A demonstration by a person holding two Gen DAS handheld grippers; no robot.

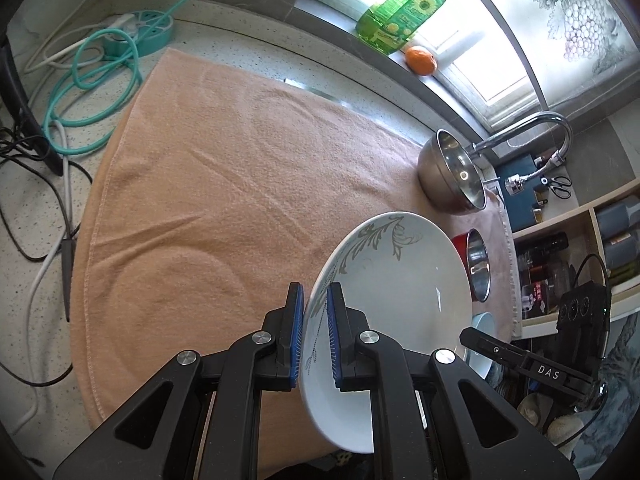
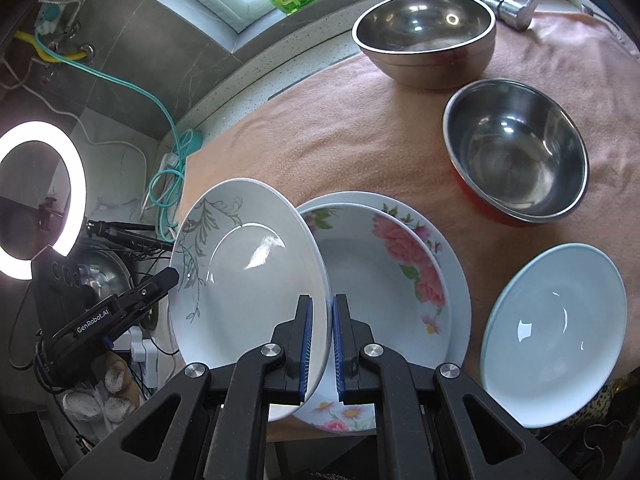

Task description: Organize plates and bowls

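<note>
Both grippers, left gripper (image 1: 315, 334) and right gripper (image 2: 320, 342), clamp leaf-patterned plate (image 2: 248, 280) rim, tilted just over rose plate (image 2: 396, 264), left of pale blue bowl (image 2: 556, 336)

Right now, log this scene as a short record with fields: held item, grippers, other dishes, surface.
held item: leaf-pattern plate, tilted on edge, lifted off the towel
left gripper: shut on the plate's rim
right gripper: shut on the opposite rim
plates: rose plate lying on a plain plate
bowls: large steel bowl, red-sided steel bowl, pale blue bowl
surface: peach towel
</note>
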